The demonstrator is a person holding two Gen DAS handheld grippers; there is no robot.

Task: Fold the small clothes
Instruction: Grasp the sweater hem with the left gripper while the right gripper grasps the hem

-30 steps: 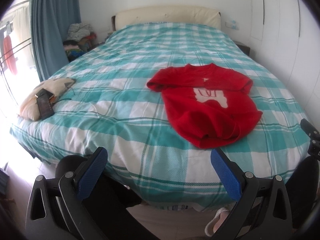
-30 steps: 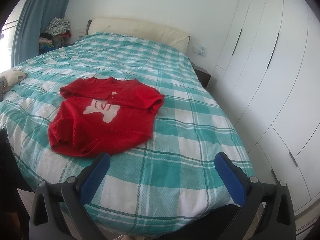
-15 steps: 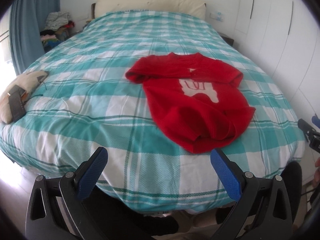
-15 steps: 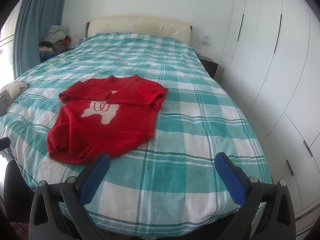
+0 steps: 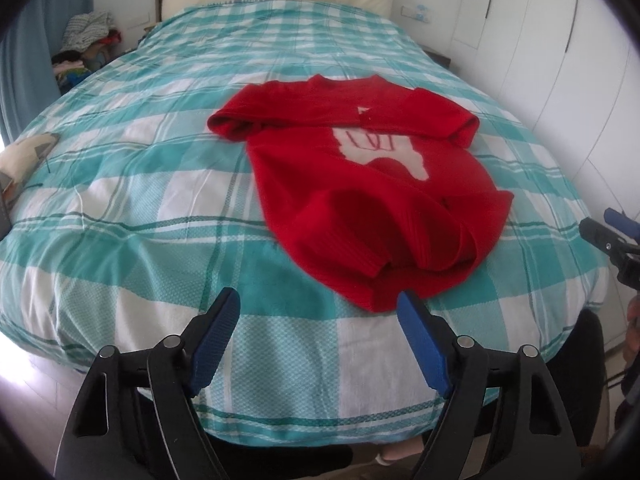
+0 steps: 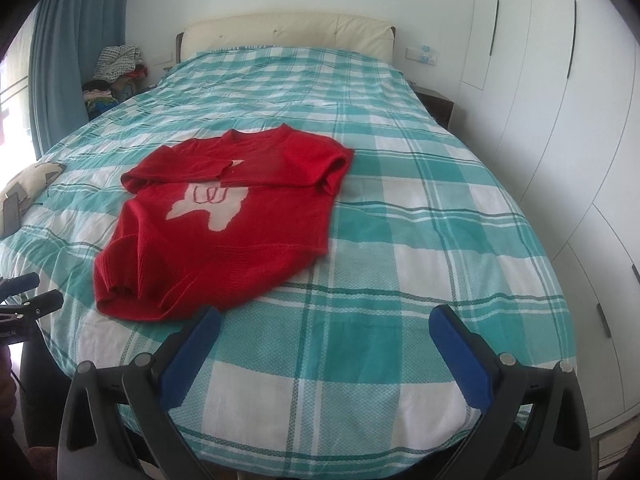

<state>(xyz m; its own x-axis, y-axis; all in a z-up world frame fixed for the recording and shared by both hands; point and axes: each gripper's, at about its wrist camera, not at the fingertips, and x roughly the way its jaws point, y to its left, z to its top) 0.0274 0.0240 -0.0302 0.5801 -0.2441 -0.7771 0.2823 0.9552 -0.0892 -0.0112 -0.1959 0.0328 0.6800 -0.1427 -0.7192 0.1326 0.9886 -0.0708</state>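
A small red sweater (image 5: 360, 184) with a white figure on its chest lies on the bed, both sleeves folded across the chest and the hem rumpled toward me. It also shows in the right wrist view (image 6: 224, 220). My left gripper (image 5: 318, 320) is open and empty, just short of the hem, over the bed's near edge. My right gripper (image 6: 324, 336) is open and empty, to the right of the hem, above the bedspread. Each gripper shows at the edge of the other's view: the right one (image 5: 612, 236), the left one (image 6: 28, 300).
The bed has a teal and white plaid cover (image 6: 400, 160) and a cream headboard (image 6: 288, 32). White wardrobe doors (image 6: 560, 120) line the right side. A cushion with a dark object (image 6: 24, 188) lies at the bed's left edge. A pile of clothes (image 6: 116, 68) and a blue curtain (image 6: 76, 40) stand at the far left.
Both grippers have moved in over the foot of the bed toward the sweater's hem. The left view has swung right. The sweater has not moved.
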